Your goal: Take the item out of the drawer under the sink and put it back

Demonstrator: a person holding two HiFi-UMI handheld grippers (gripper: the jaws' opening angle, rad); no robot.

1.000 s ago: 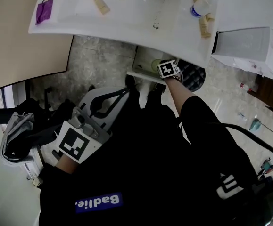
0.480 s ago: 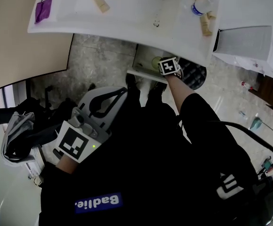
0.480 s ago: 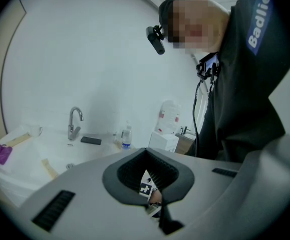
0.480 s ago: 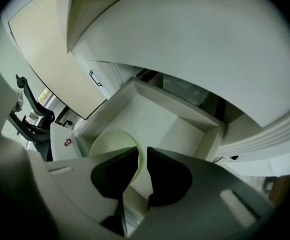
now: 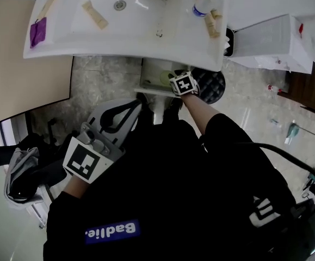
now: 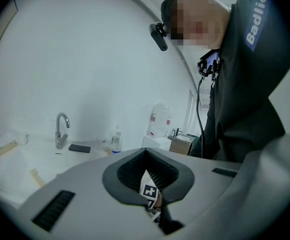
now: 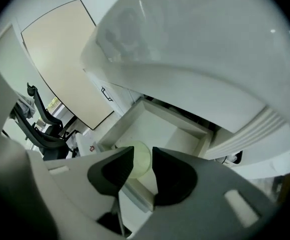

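Note:
The drawer (image 5: 148, 73) under the white sink (image 5: 119, 29) stands pulled out. A pale green round item (image 5: 166, 78) lies inside it near the front edge. My right gripper, seen by its marker cube (image 5: 183, 84), hangs over the drawer's front and points steeply down. In the right gripper view its jaws (image 7: 143, 154) have just been opening. They stand apart above the green item (image 7: 138, 162) without touching it, and the item rests on the drawer floor (image 7: 160, 129). My left gripper (image 5: 141, 104) is held up by my body, tips together and empty.
On the sink rim stand a clear bottle (image 5: 202, 3), a few tan pieces and a purple item (image 5: 37, 31). A black mesh bin (image 5: 210, 86) sits right of the drawer, with a white box (image 5: 263, 37) beyond it. At the left are a beige panel (image 5: 16, 64) and a chair (image 5: 21, 170).
The head view has tilted, so the sink and drawer sit higher and further left in the picture. My right gripper stays over the drawer's front. The left gripper has kept its place.

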